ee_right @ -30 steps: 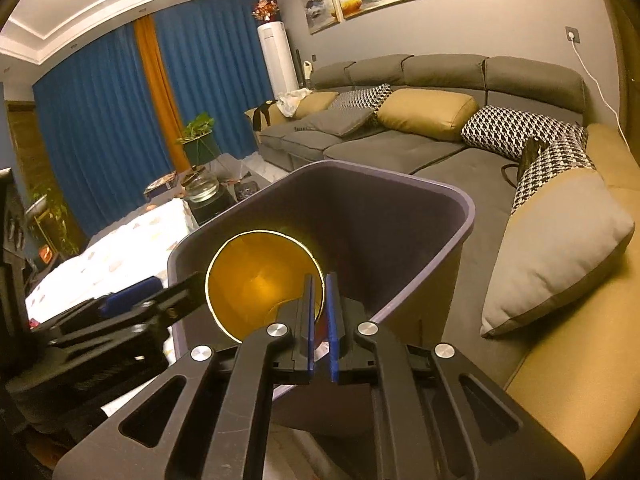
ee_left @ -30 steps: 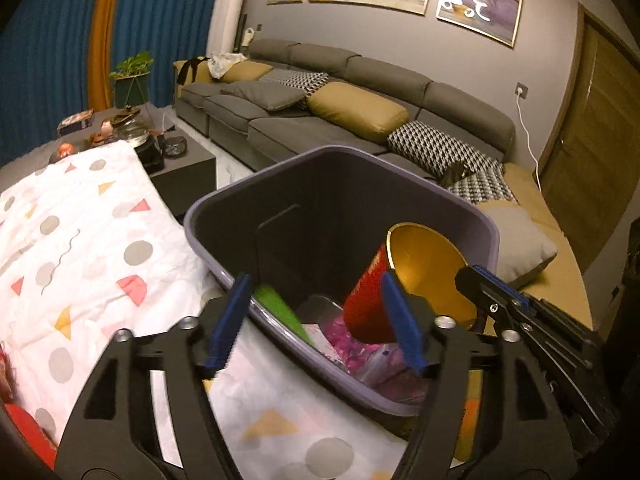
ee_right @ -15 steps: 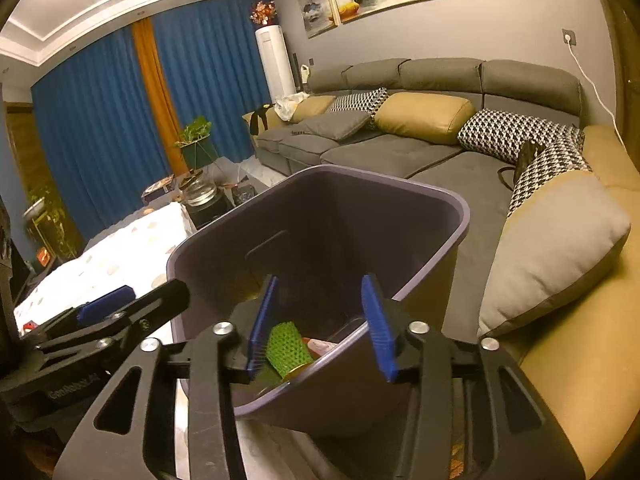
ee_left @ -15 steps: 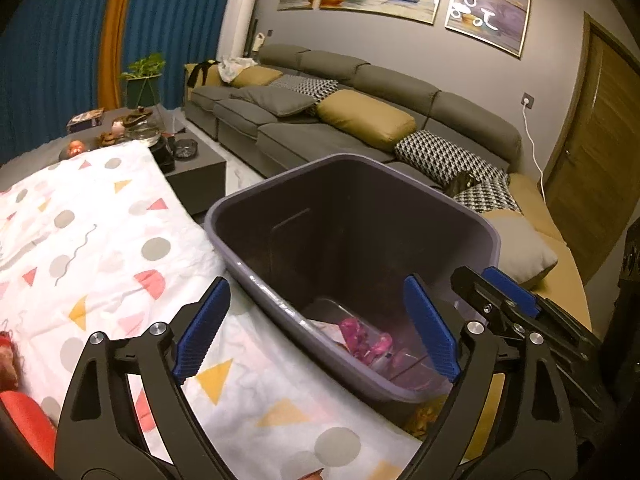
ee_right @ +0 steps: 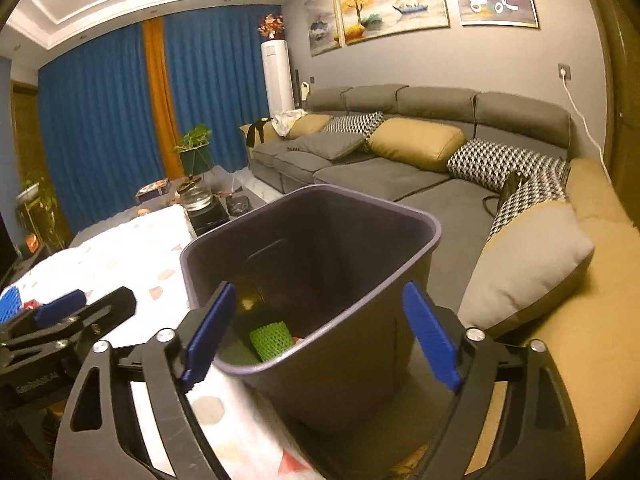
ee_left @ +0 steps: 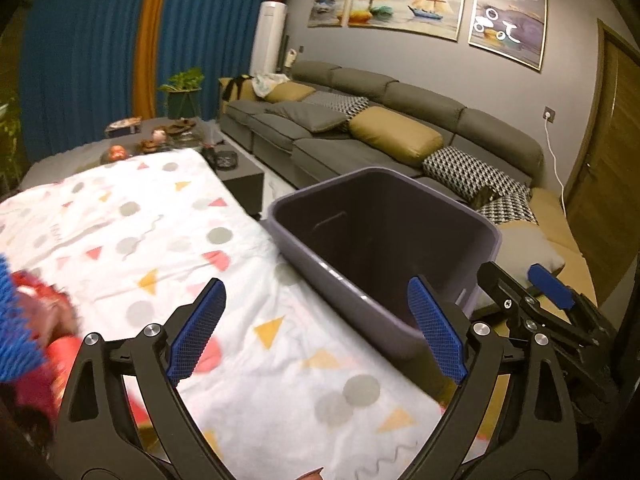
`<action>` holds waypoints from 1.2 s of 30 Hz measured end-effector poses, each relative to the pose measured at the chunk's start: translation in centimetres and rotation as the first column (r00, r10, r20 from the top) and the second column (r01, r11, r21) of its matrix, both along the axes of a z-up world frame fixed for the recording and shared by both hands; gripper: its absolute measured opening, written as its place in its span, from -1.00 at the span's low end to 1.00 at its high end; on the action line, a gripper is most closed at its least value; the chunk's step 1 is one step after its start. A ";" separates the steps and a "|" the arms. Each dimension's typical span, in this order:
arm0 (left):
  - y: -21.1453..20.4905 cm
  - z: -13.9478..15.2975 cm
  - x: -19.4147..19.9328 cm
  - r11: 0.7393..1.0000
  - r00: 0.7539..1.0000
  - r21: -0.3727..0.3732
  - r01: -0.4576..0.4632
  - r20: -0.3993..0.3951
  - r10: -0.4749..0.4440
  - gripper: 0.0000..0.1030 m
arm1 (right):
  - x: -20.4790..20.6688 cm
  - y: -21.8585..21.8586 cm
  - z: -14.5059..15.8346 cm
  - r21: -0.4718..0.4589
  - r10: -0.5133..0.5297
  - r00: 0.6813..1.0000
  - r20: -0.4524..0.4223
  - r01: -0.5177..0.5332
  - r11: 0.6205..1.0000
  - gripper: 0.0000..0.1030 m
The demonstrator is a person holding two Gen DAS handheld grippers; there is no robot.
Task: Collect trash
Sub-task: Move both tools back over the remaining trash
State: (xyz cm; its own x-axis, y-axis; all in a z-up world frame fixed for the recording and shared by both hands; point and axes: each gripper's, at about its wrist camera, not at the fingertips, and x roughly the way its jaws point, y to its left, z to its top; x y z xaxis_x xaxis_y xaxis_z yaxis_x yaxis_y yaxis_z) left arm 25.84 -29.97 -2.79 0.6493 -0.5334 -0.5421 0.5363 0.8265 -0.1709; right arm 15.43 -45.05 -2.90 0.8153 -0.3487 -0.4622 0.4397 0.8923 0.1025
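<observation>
Mostly, the bin's (ee_right: 320, 216) contents are hidden; only a green mesh sleeve (ee_right: 270, 338) is seen. Both the left gripper (ee_left: 316, 332) and right gripper (ee_right: 320, 336) have just been opening, jaws spread and empty. Red trash (ee_left: 36, 328) is blurred and cut off.

A grey sectional sofa (ee_left: 400, 120) with mustard and houndstooth cushions (ee_right: 416, 142) runs along the wall beyond the fingertips. Three framed paintings (ee_left: 404, 0) hang above it. Left of the fingers, blue curtains (ee_right: 100, 112), a potted plant (ee_left: 182, 88) and a white tower air conditioner (ee_right: 276, 76) stand far off.
</observation>
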 end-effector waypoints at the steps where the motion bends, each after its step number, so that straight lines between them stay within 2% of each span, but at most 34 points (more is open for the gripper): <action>1: 0.5 0.1 -0.5 1.000 1.000 -0.003 -0.011 0.003 0.011 0.76 | -0.5 0.4 0.1 -0.012 -0.005 1.000 0.001 0.005 1.000 0.67; 10: 6.2 0.8 -5.0 0.991 0.991 0.001 -0.131 0.027 0.131 0.76 | -4.1 3.9 0.9 -0.044 0.027 0.999 0.028 -0.026 0.999 0.68; 17: 11.9 1.0 -8.3 0.967 0.966 -0.002 -0.255 0.046 0.255 0.76 | -6.6 8.5 1.4 -0.063 0.113 0.992 0.063 -0.109 0.992 0.68; 21: 15.6 0.7 -9.9 0.942 0.941 0.010 -0.334 0.062 0.333 0.76 | -7.4 11.1 1.4 -0.069 0.166 0.983 0.078 -0.161 0.985 0.68; 28: 22.8 -0.1 -12.2 0.881 0.880 0.018 -0.472 0.077 0.469 0.76 | -7.9 16.0 1.3 -0.079 0.265 0.960 0.088 -0.258 0.963 0.68; 36: 29.2 -0.8 -13.4 0.813 0.812 0.020 -0.582 0.054 0.581 0.76 | -6.2 22.0 0.3 -0.083 0.407 0.912 0.058 -0.402 0.912 0.68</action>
